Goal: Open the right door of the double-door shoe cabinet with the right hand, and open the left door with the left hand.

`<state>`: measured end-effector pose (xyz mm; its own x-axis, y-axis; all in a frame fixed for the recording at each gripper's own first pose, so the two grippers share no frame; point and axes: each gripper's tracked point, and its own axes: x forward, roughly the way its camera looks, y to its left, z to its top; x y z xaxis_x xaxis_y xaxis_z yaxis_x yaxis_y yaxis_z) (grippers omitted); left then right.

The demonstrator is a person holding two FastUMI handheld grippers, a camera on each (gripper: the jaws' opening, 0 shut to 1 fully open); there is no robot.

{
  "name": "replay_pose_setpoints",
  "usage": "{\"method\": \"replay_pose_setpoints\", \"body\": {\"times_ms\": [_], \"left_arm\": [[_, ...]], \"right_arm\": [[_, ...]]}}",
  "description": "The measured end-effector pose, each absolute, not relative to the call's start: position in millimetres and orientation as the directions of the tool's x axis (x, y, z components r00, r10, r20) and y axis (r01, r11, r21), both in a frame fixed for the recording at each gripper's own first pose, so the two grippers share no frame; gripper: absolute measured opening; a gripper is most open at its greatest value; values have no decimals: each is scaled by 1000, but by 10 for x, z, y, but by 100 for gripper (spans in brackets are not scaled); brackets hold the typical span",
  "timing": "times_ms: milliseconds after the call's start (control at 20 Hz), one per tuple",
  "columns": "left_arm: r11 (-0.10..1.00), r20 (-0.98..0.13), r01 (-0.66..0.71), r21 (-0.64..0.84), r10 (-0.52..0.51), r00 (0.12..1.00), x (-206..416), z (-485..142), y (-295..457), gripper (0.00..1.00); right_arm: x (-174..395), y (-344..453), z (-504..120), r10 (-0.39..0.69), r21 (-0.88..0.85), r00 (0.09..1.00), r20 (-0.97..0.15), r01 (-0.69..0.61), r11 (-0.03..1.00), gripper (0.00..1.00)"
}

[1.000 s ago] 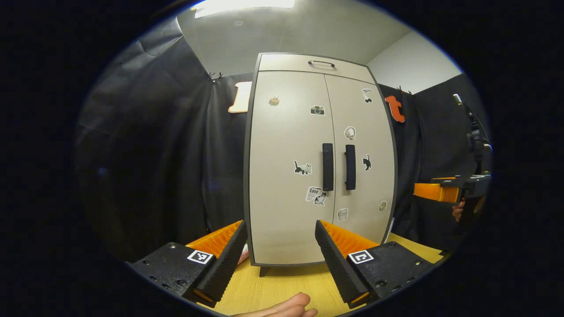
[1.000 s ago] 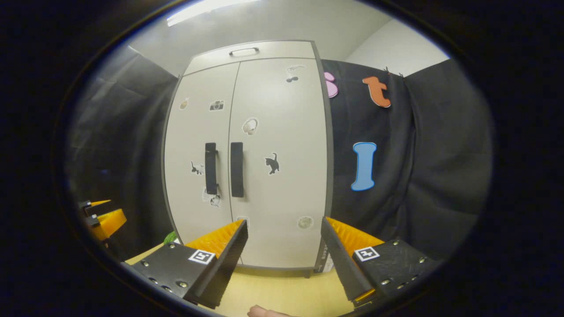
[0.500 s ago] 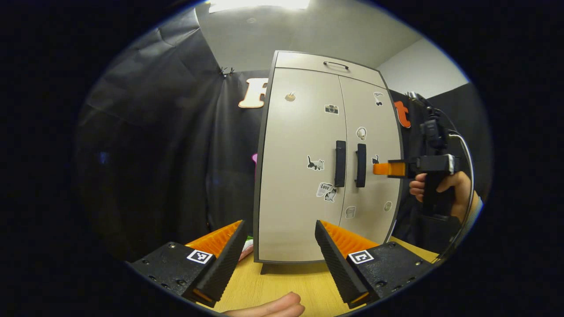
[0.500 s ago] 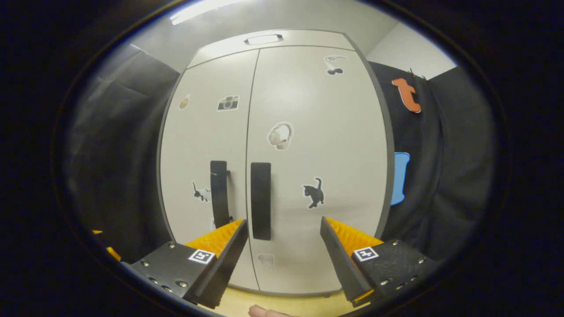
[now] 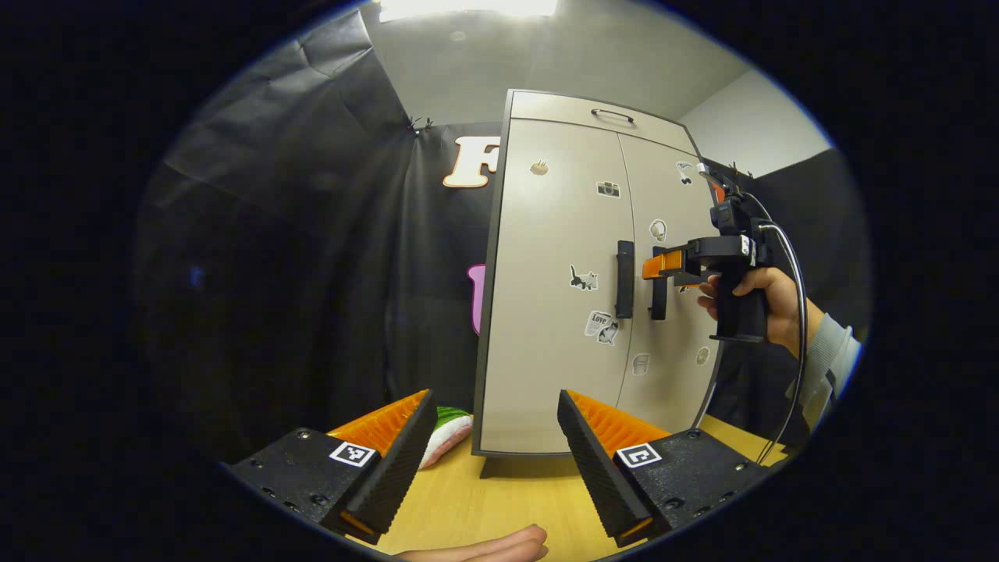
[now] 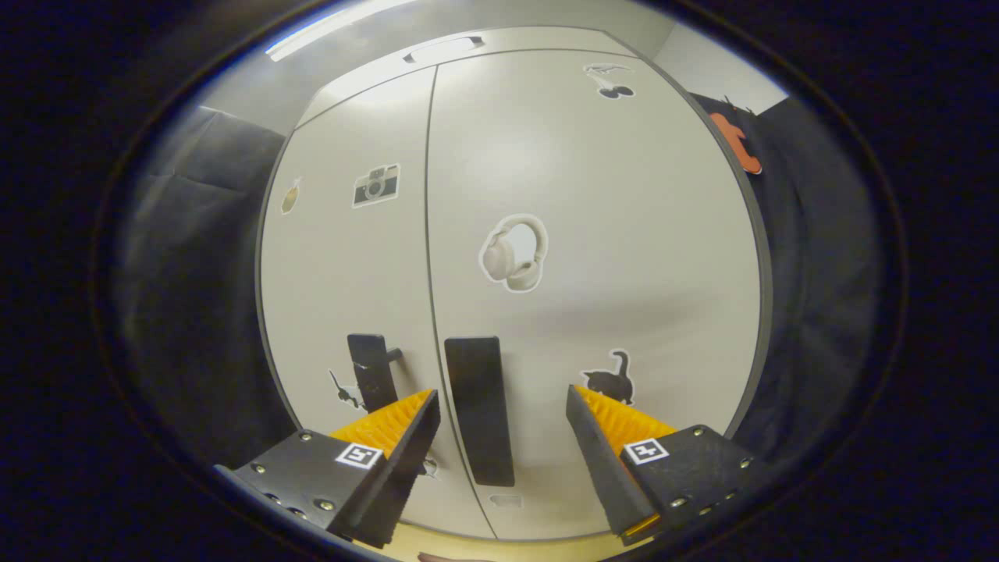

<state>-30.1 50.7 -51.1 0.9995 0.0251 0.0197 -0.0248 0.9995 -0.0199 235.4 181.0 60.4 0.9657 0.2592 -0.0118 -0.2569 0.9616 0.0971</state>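
Right gripper spread wide, straddling right door handle at lower centre, ready to clamp. Left gripper also gaping, held back above bench.

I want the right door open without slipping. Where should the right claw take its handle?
Grip the right door's handle across its width near mid-length, coming straight at the door front. It is an upright bar standing off the right door, and the open right claw already straddles it.
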Motion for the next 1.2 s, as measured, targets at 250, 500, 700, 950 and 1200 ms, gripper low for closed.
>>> {"method": "replay_pose_setpoints", "body": {"times_ms": [250,500,700,950,1200], "left_arm": [[1000,6,-7,-19,7,1000,-325,-537,474,96],[1000,-2,6,-22,-6,1000,-324,-518,377,96],[1000,-10,20,-24,-20,1000,-319,-486,287,96],[1000,-4,5,-12,-5,1000,-354,-398,250,96],[1000,-7,-7,-14,7,1000,-386,-361,169,96]], "right_arm": [[2447,1850,531,198,43,980,-23,-197,979,58],[2405,1922,496,178,56,983,-47,-176,983,27],[2351,1892,489,185,31,979,-82,-183,983,19],[2049,1771,490,225,46,969,-100,-222,974,19],[1706,1562,516,257,60,960,-109,-252,966,19]]}}
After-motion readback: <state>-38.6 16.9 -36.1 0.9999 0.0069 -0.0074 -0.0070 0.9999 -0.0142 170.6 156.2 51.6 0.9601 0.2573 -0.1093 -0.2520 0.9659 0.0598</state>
